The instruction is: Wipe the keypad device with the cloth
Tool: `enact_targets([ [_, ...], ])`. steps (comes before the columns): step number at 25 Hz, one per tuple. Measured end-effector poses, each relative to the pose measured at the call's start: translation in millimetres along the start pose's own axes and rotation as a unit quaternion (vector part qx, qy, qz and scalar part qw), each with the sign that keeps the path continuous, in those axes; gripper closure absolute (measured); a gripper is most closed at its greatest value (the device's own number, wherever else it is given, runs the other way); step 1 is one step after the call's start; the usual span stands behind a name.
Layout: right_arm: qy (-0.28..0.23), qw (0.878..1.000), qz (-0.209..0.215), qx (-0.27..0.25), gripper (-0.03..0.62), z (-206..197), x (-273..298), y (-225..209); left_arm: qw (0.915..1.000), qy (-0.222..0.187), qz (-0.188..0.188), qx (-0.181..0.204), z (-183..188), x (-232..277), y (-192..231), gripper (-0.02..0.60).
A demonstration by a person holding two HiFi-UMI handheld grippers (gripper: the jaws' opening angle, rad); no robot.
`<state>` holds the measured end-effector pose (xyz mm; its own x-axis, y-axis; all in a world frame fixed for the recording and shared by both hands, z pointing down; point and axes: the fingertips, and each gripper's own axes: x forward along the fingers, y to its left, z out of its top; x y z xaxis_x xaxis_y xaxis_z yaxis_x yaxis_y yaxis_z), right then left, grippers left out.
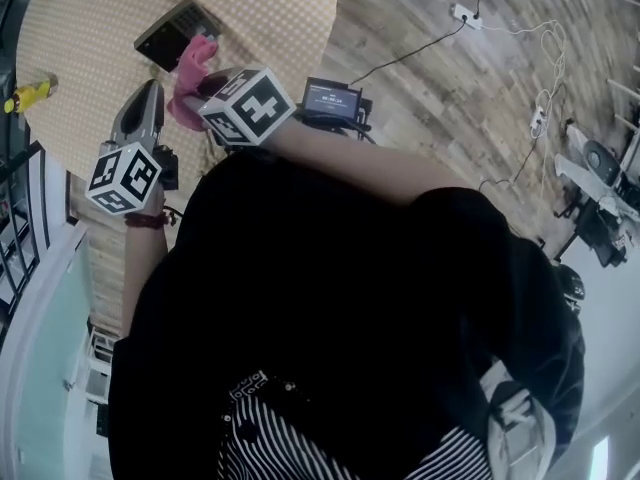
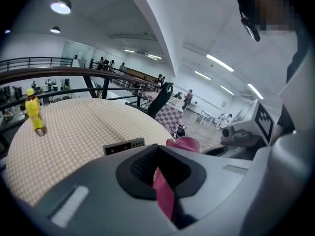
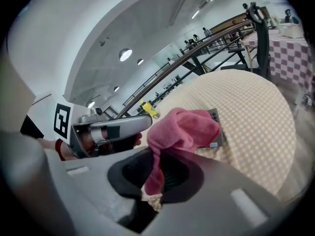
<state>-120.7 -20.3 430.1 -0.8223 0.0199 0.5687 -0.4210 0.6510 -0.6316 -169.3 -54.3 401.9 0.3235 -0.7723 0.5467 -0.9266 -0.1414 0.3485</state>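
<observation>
The black keypad device (image 1: 175, 33) (image 2: 124, 146) (image 3: 217, 132) lies flat on the round checked table (image 1: 280, 8). A pink cloth (image 1: 195, 58) (image 3: 184, 127) is bunched just in front of it and covers its near edge. My right gripper (image 1: 197, 88) (image 3: 162, 154) is shut on the cloth, and a fold of it hangs down between the jaws. My left gripper (image 1: 152, 88) (image 2: 158, 151) lies close beside it on the left with its jaws together. A pink strip shows between them, and the cloth's lump (image 2: 184, 144) rises just past its tip.
A yellow bottle (image 1: 30, 95) (image 2: 34, 113) (image 3: 149, 109) stands at the table's left edge. On the wooden floor to the right are a small black screen unit (image 1: 332, 98) and a power strip (image 1: 465, 15) with cables. A railing (image 2: 59, 73) runs behind the table.
</observation>
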Motion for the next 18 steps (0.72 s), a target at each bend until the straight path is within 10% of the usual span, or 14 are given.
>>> enact_targets([
  [18,-0.028,0.994,0.038,-0.095,0.551,-0.5,-2.7,64.8,0.995,-0.075,0.057,-0.031,-25.7,-71.3,-5.8,0.578],
])
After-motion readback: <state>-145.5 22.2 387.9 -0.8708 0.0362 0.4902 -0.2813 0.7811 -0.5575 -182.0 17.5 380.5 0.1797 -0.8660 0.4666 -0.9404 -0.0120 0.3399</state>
